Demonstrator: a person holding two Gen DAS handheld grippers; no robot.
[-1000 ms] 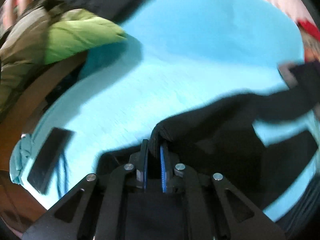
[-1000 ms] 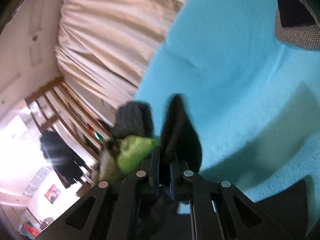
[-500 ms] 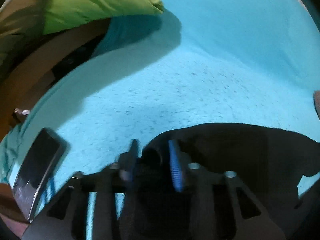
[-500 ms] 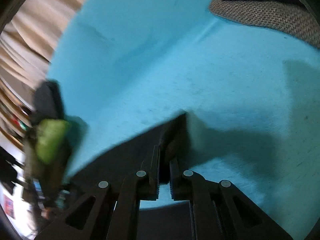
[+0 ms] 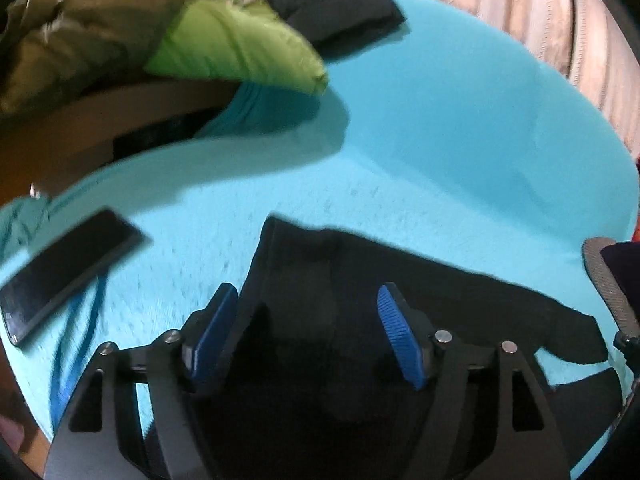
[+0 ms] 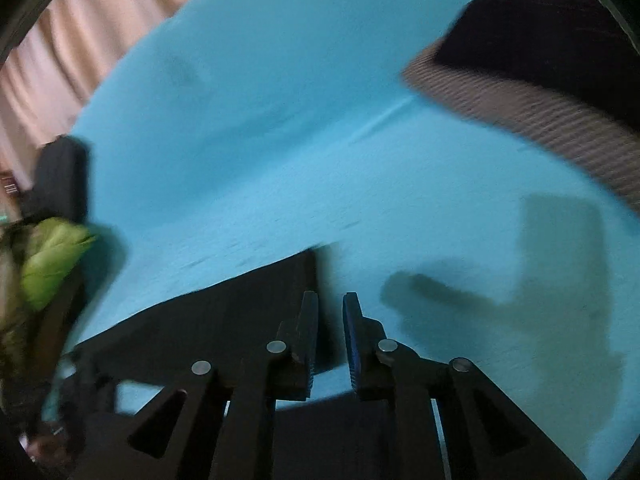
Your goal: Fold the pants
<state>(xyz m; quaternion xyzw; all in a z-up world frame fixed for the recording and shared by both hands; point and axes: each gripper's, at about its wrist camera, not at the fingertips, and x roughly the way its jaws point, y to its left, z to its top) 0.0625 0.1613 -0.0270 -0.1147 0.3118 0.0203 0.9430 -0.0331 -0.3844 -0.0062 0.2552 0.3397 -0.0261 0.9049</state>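
Above black pants (image 5: 400, 280): both claws tilted downward

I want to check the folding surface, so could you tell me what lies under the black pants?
The black pants lie flat on the turquoise blanket, which shows bare around their edges. Whatever is beneath the cloth itself is covered and cannot be seen.

Black pants (image 5: 420, 304) lie flat, folded over, on turquoise blanket (image 5: 460, 128).

Pants (image 5: 400, 280) flat on blanket (image 5: 440, 140); phone (image 5: 64, 272) to left, jacket (image 5: 224, 44) behind.
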